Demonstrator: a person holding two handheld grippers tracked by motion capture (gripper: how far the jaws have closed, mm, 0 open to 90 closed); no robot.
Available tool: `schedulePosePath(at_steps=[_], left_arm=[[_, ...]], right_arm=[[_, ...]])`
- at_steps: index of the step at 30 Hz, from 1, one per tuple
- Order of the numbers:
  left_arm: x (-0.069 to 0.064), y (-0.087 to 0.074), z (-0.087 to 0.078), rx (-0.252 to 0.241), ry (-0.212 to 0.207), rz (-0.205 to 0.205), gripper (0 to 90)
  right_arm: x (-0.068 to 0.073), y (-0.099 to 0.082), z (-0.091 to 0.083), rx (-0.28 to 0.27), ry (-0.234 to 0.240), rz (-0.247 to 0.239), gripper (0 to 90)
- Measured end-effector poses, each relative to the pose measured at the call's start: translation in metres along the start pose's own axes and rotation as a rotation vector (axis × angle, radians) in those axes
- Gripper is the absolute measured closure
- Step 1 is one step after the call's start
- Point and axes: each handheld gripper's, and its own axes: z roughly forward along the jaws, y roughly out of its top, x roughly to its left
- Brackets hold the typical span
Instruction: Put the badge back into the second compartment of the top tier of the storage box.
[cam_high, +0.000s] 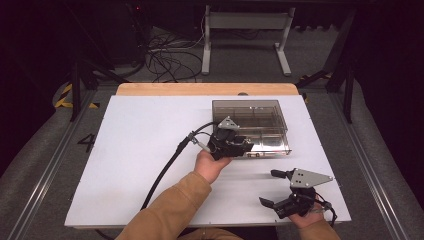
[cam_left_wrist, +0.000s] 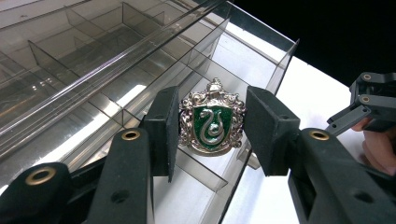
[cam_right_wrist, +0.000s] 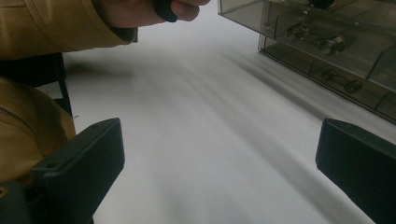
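A silver crest badge (cam_left_wrist: 213, 122) with a green enamel shield and a snake sits between the pads of my left gripper (cam_left_wrist: 212, 135), which is shut on its two sides. It hangs over the front corner compartments of a clear smoky plastic organiser box (cam_left_wrist: 93, 70). In the high view the left gripper (cam_high: 240, 146) is at the near edge of the box (cam_high: 250, 106). My right gripper (cam_high: 268, 187) rests near the table's front right corner, its jaws wide apart with nothing between them. In the right gripper view its pads (cam_right_wrist: 88, 154) frame bare table.
The white tabletop (cam_high: 140, 150) stretches out left of the box. The box's front wall (cam_right_wrist: 327, 42) shows small metal latches. A tan sleeve (cam_high: 170, 210) comes in from the bottom. The right gripper (cam_left_wrist: 369, 100) appears beyond the box corner. Cables and a frame stand on the floor behind.
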Motion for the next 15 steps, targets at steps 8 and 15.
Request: schedulePosePath(at_steps=[8,15], left_arm=[[-0.0001,0.0001,0.0005,-0.001,0.003,0.010,56.5],[-0.0008,0.0003,0.0007,-0.008,0.006,0.016,51.0]], right_arm=[[0.0000,0.0000,0.0000,0.000,0.001,-0.001,1.8],[0.0001,-0.0002,0.0000,0.002,0.003,0.000,1.8]])
